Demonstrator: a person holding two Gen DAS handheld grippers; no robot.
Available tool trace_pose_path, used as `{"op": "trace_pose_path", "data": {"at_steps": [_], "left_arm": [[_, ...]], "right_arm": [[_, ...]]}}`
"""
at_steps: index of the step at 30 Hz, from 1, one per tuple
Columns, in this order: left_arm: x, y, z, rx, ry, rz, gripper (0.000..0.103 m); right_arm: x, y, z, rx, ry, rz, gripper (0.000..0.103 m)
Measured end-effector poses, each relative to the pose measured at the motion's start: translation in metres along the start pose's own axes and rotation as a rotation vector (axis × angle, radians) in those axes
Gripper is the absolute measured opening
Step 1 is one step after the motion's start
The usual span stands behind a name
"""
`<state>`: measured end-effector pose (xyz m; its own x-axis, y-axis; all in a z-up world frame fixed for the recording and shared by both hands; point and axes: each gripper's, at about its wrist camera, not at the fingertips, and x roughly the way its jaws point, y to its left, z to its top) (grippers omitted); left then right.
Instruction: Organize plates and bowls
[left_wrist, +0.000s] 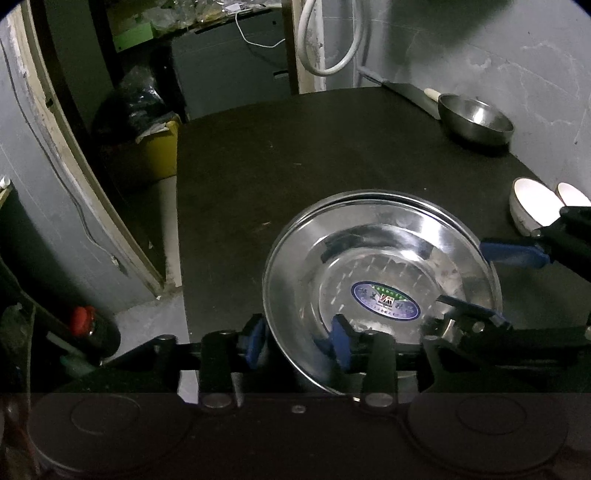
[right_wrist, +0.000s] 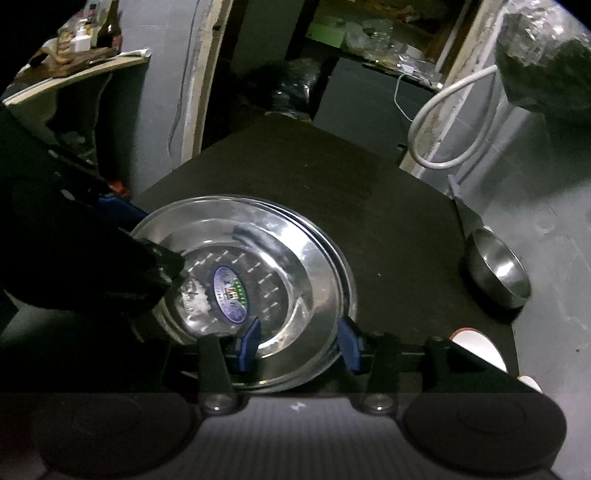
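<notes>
**Left wrist and right wrist views: steel plates on the bench, both grippers parted at the rim**

Left wrist view: the left hand-held gripper (left_wrist: 297, 341) sits at the near-left rim of the top steel plate (left_wrist: 373, 240). Its blue pads stand apart, one outside the rim and one over the plate's inner surface; the rim lies between them, and neither pad visibly presses on it. The plate carries an oval blue label in its centre (left_wrist: 386, 302) and rests on the dark bench (left_wrist: 277, 155). A second rim shows just beneath the far edge (so at least two plates are stacked).

The right hand-held gripper (left_wrist: 491, 280) enters from the right, one blue pad above the plate's right edge, the other lower, near the plate's floor.

Right wrist view: the right hand-held gripper (right_wrist: 301, 343) has its jaws partly open across the near edge of the plate stack (right_wrist: 280, 236); the left pad lies over the plate's inner slope, the right pad just outside the rim. No firm clamp visible.

Other items: a steel bowl (left_wrist: 476, 118) at the far right of the bench against the wall, and two white bowls (left_wrist: 533, 205) at the right edge, well apart from the plates.
</notes>
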<state>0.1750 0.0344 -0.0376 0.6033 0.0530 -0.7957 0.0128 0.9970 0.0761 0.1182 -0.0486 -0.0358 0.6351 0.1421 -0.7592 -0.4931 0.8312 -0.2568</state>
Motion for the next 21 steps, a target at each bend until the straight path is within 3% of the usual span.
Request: {"op": "trace_pose_path", "data": {"at_steps": [2, 6, 8, 15, 21], "left_arm": [[-0.003, 0.003, 0.0, -0.016, -0.015, -0.003, 0.068], [-0.01, 0.008, 0.009, -0.058, -0.065, -0.001, 0.097], [-0.011, 0.007, 0.015, -0.071, -0.093, 0.002, 0.102], [0.002, -0.011, 0.054, -0.093, -0.115, -0.053, 0.102], [0.02, -0.049, 0.096, 0.0, -0.143, -0.11, 0.102]], "right_arm": [[-0.004, -0.006, -0.002, 0.026, -0.009, -0.006, 0.064], [-0.016, -0.025, -0.009, 0.094, -0.045, -0.038, 0.094], [-0.024, -0.036, -0.015, 0.131, -0.073, -0.054, 0.101], [-0.04, -0.085, -0.034, 0.297, -0.117, -0.076, 0.103], [-0.046, -0.128, -0.043, 0.447, -0.146, -0.116, 0.103]]}}
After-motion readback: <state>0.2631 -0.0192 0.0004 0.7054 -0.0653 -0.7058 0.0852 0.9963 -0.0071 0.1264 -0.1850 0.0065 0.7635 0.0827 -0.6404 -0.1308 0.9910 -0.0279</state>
